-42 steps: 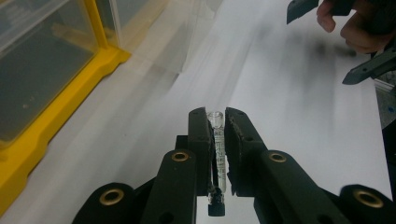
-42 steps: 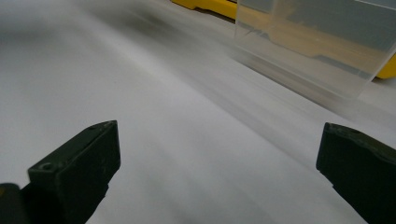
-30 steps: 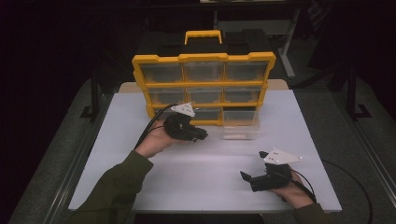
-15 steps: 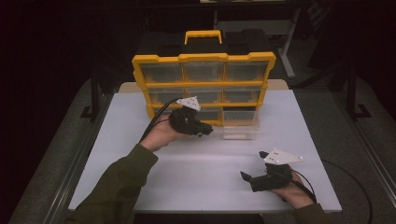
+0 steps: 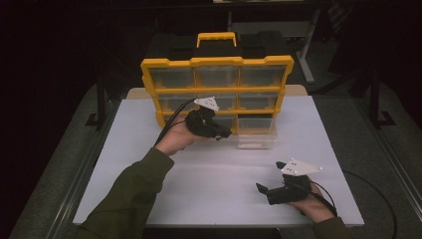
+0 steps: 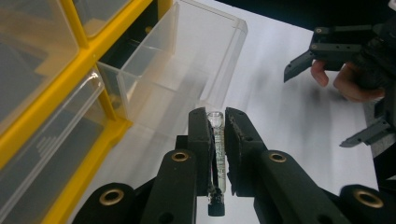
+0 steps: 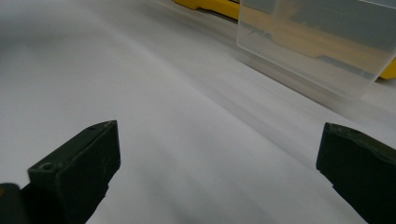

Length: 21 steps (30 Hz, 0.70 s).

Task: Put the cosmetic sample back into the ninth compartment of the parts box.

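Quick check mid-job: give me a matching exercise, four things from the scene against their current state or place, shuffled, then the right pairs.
Things:
1. left gripper
2. right gripper
3. clear drawer
4. yellow organizer

States or places:
A. pulled out from the bottom row, resting on the white table
B. jaws wide apart, nothing between them, low over the table
C. stands upright at the far side of the table, handle on top
D. jaws closed on a small glass vial

Pairs: 1-D, 2-B, 3-A, 4-C

High view overhead, facing forward-down; gripper views low, close over table (image 5: 149,134); all share pulled-out clear drawer (image 5: 256,133).
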Tool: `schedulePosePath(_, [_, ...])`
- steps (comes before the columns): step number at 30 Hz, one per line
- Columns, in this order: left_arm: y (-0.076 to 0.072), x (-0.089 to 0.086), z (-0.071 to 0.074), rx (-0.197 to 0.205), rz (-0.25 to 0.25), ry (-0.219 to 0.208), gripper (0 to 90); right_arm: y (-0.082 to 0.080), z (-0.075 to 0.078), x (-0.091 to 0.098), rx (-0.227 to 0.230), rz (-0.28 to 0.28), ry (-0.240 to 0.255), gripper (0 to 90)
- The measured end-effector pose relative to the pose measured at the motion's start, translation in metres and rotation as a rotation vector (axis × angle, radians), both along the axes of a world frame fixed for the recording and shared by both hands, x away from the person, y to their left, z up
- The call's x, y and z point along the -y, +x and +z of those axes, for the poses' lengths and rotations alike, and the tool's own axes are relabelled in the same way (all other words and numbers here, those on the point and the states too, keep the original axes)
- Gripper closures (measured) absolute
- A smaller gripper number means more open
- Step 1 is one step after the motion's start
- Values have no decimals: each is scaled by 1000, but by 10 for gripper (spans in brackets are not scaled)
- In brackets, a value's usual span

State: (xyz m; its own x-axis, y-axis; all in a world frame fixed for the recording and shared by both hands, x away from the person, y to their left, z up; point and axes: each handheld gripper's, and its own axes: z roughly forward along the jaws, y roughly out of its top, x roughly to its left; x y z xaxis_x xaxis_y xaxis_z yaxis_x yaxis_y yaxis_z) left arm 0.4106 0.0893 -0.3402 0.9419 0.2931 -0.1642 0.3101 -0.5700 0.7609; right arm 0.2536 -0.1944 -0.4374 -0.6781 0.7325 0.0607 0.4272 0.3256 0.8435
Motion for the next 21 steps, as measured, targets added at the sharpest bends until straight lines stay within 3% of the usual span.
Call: schedulePosePath(21, [15,27,3,0,4,7,813,0,1,0,7,7,8,0])
